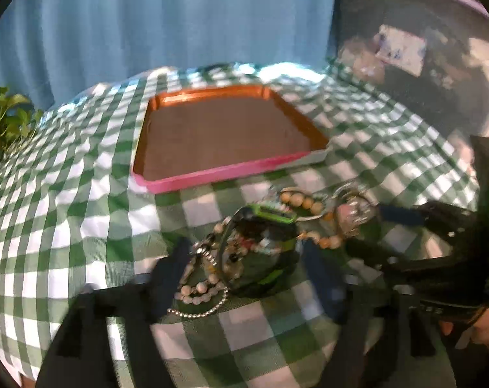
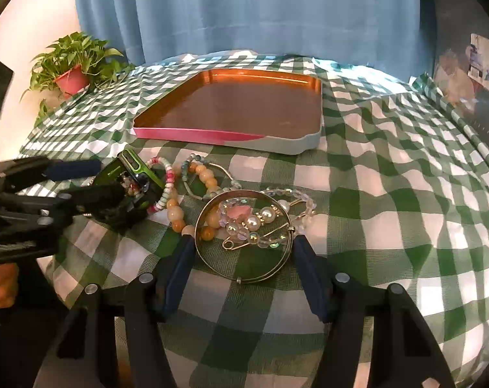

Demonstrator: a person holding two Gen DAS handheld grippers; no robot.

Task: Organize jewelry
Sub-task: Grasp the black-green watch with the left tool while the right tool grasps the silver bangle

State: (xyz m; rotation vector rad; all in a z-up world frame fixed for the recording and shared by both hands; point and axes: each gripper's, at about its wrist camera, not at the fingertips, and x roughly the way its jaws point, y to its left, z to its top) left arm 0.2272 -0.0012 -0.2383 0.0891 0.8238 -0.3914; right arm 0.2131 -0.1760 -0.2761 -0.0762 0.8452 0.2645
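A heap of jewelry lies on the checked cloth in front of an orange tray (image 2: pixel 166 131) with a pink and pale blue rim, also in the left wrist view (image 1: pixel 212 174). My left gripper (image 1: pixel 244 258) is open, its fingers on either side of a green and black watch (image 1: pixel 263 226) that lies among bead strands and a ball chain. My right gripper (image 2: pixel 244 245) is open, its fingers on either side of a silver bangle (image 2: pixel 244 281) that rings pearl and clear beads. Orange beads (image 2: pixel 175 215) and a pink bead bracelet (image 2: pixel 166 190) lie between the two piles.
A potted plant (image 2: pixel 71 64) stands at the table's far left corner. A blue curtain (image 2: pixel 244 13) hangs behind the table. The green and white checked cloth (image 2: pixel 389 194) covers the whole table. Dark clutter sits off the right edge.
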